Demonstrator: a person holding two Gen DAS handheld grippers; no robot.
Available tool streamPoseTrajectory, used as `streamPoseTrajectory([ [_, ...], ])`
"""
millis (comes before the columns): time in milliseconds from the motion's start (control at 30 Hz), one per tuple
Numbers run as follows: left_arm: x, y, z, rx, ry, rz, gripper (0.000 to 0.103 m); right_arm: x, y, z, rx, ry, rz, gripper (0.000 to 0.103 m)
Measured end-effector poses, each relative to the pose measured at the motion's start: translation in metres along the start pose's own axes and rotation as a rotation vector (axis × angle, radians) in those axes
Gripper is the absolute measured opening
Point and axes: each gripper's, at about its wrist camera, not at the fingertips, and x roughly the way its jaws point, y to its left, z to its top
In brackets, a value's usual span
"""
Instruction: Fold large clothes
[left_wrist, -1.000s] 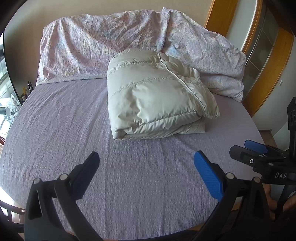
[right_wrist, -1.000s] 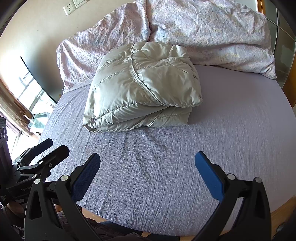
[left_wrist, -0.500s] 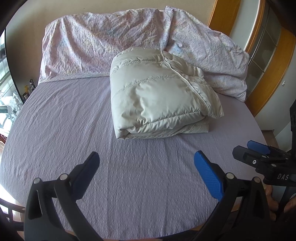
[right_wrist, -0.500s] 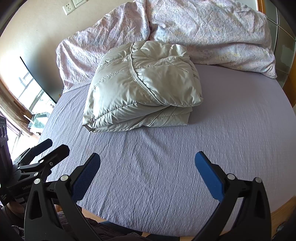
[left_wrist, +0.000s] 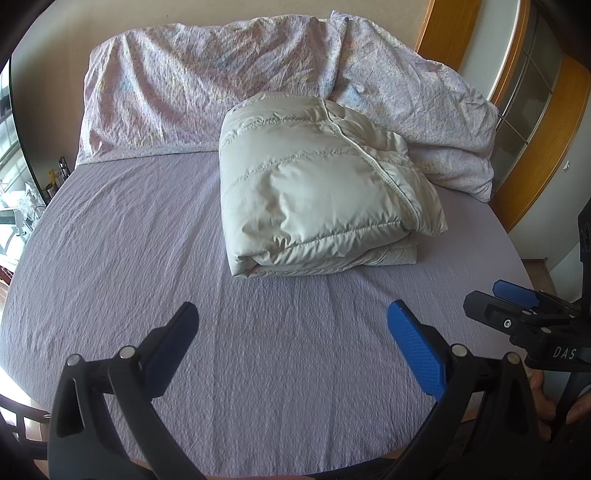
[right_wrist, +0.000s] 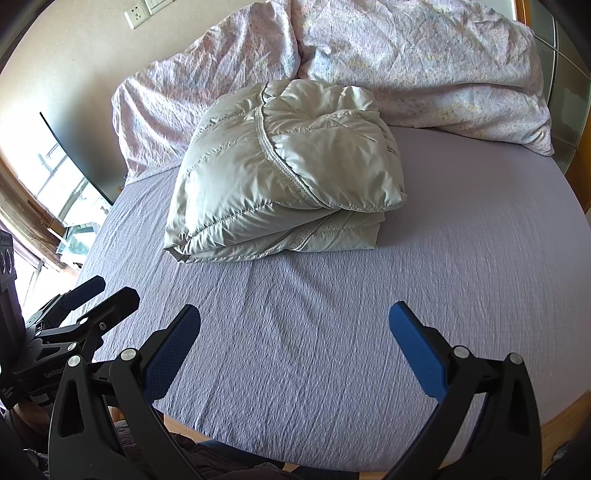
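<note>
Overhead, lilac bed sheet (left_wrist: 147, 258), floral pillows (left_wrist: 207, 85), folded jacket (left_wrist: 314, 184)

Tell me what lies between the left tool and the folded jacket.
Only bare lilac bedsheet lies between the open left tool and the folded jacket; the left wrist view shows it.

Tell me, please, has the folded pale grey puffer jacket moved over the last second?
No; the puffer jacket lies just as before against the floral pillows.
</note>
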Motion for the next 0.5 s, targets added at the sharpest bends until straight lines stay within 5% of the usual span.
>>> streamPoseTrajectory([
  [500, 0.0003, 0.0002, 0.0005, 0.0, 0.001, 0.001, 0.101, 0.0011, -0.0016, 0.0, 0.001, 0.002, 0.002, 0.102],
])
